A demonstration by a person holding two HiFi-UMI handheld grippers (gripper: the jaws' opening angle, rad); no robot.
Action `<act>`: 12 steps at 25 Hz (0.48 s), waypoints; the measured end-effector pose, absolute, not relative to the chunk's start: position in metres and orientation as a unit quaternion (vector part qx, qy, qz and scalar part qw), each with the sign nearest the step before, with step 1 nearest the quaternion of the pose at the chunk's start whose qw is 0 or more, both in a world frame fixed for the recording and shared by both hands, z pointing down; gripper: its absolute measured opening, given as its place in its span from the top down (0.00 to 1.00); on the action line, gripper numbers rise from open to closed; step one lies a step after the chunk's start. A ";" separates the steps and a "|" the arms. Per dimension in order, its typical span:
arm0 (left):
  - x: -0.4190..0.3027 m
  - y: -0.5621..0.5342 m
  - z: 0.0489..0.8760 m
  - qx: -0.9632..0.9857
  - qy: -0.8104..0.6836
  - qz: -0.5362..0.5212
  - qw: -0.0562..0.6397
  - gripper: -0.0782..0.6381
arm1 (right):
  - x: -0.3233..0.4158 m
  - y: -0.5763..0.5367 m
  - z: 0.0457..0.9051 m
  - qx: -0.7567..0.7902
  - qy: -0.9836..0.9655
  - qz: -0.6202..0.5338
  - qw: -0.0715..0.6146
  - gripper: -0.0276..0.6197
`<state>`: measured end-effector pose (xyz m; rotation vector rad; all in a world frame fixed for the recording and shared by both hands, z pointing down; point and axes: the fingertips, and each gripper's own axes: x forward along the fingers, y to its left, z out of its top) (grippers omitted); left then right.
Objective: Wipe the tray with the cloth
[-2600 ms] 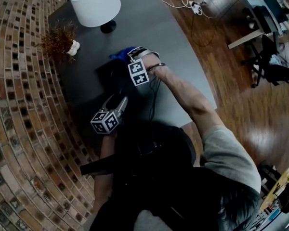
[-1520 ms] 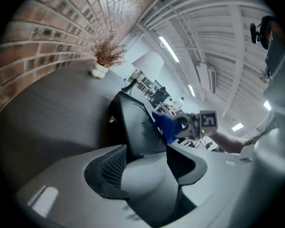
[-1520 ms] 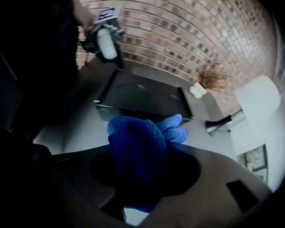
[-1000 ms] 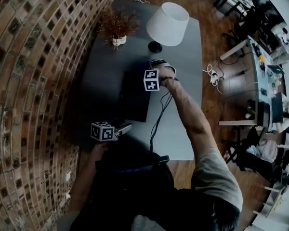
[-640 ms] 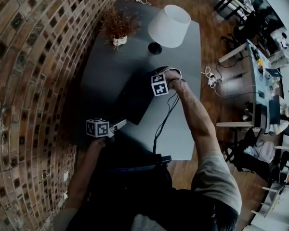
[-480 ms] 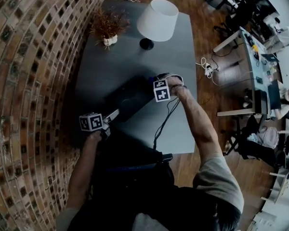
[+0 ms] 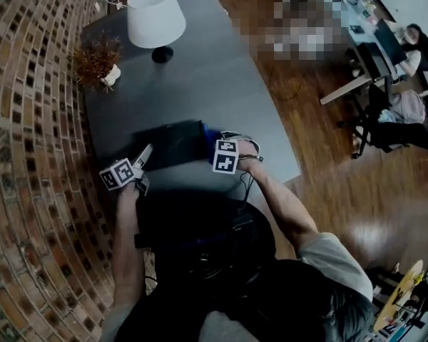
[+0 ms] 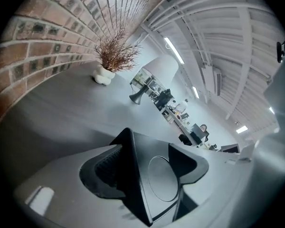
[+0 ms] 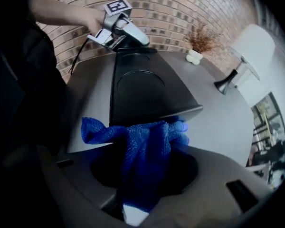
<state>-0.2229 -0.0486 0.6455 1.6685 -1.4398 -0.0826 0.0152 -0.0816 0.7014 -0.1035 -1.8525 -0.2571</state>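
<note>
Left gripper clamps the flat black plastic tray's left end. Right gripper — at the right end — pinches blue woven cloth.

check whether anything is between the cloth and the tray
Nothing visible. The cloth, clamped in the right tool, hangs at the near edge of the tray, whose top is bare; the left tool grips the far edge.

Blue cloth in right tool; black tray ahead of it; grey bench; white lampshade; red-brown brick wall; black-white markers on its cube.
</note>
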 end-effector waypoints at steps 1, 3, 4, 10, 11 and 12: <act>-0.219 -0.046 0.642 0.676 -0.588 -0.029 0.443 0.48 | 0.022 -0.089 0.702 -0.018 -0.804 -0.091 0.587 0.70; -0.206 -0.036 0.626 0.690 -0.600 -0.015 0.404 0.48 | 0.039 -0.114 0.698 0.052 -0.822 -0.041 0.566 0.70; -0.197 -0.031 0.614 0.704 -0.602 -0.007 0.378 0.48 | 0.046 -0.128 0.693 0.087 -0.833 -0.016 0.546 0.70; -0.155 -0.021 0.616 0.763 -0.555 0.096 0.317 0.49 | 0.013 -0.192 0.660 0.108 -0.861 -0.127 0.480 0.70; -0.154 -0.021 0.619 0.763 -0.553 0.108 0.316 0.50 | 0.004 -0.189 0.663 0.079 -0.852 -0.165 0.490 0.70; -0.154 -0.020 0.621 0.763 -0.552 0.112 0.317 0.50 | -0.004 -0.183 0.666 0.049 -0.844 -0.200 0.496 0.70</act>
